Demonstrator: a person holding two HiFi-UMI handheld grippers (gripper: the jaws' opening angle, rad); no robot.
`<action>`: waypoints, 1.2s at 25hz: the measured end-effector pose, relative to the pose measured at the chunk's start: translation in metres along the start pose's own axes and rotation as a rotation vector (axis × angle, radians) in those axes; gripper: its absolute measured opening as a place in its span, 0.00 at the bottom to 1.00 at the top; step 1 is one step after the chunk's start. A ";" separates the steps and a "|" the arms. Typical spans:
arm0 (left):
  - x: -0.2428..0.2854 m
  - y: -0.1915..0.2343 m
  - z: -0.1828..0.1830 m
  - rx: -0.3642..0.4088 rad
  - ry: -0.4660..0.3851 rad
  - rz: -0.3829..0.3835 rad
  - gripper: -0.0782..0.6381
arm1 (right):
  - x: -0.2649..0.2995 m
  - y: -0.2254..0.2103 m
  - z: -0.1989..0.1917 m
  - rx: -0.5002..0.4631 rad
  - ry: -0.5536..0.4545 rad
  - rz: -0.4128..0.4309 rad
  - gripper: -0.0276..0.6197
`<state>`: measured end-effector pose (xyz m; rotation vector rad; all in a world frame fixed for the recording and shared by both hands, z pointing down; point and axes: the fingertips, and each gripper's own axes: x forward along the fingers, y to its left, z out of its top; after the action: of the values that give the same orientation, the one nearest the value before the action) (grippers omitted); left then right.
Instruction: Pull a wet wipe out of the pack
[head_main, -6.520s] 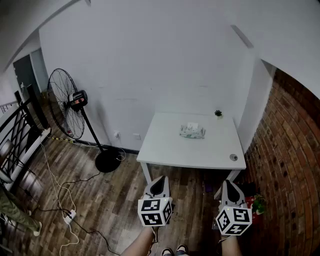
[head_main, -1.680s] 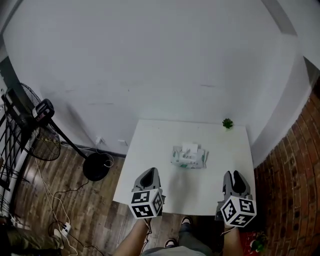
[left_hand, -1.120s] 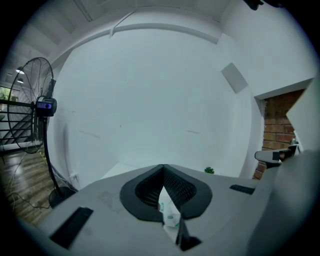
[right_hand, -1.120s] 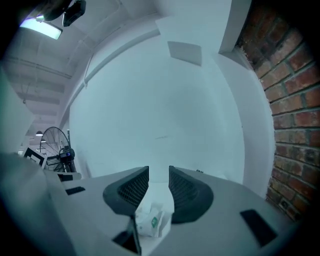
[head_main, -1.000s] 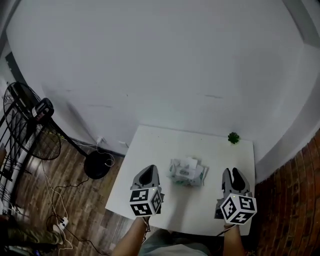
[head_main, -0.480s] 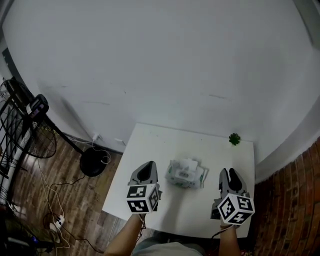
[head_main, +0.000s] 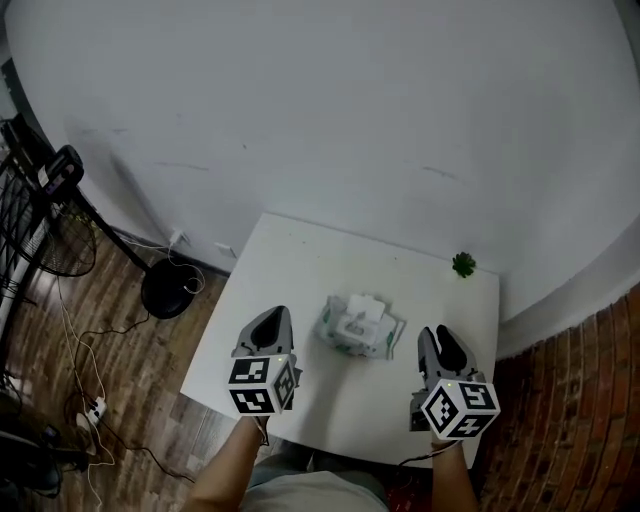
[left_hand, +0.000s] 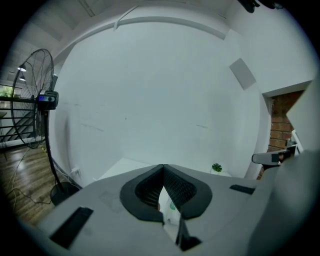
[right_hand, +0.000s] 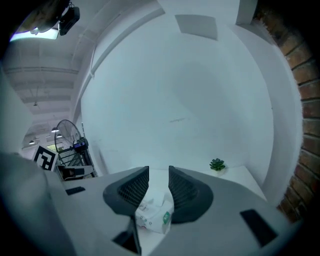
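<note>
Head view is catching floor cables (head_main: 75, 340) that right gripper view misses, pack (head_main: 355, 325) lying on table (head_main: 290, 260). Left gripper (head_main: 272, 318) is hanging clenched, right gripper (head_main: 437, 335) parted.

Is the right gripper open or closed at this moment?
Open. The right gripper shows a clear gap between its jaws; the wipe pack lies beyond, ungripped.

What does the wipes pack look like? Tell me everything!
The wipes pack is a soft, crinkly-looking pouch, white with green print. It lies flat near the middle of the white table. Something white sticks up on top, a flap or a wipe; I cannot tell which. Only the table touches it.
</note>
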<state>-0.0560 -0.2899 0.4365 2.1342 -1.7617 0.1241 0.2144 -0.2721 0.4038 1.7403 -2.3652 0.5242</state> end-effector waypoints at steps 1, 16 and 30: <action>-0.002 0.003 -0.003 -0.004 0.003 0.010 0.11 | 0.003 0.002 -0.003 -0.017 0.017 0.022 0.23; -0.038 0.046 -0.047 -0.050 0.054 0.158 0.11 | 0.053 0.040 -0.046 -0.323 0.237 0.380 0.22; -0.074 0.079 -0.086 -0.120 0.093 0.298 0.11 | 0.101 0.056 -0.111 -0.586 0.510 0.634 0.22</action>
<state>-0.1342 -0.2042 0.5124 1.7444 -1.9677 0.1866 0.1215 -0.3066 0.5290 0.5242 -2.3055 0.2508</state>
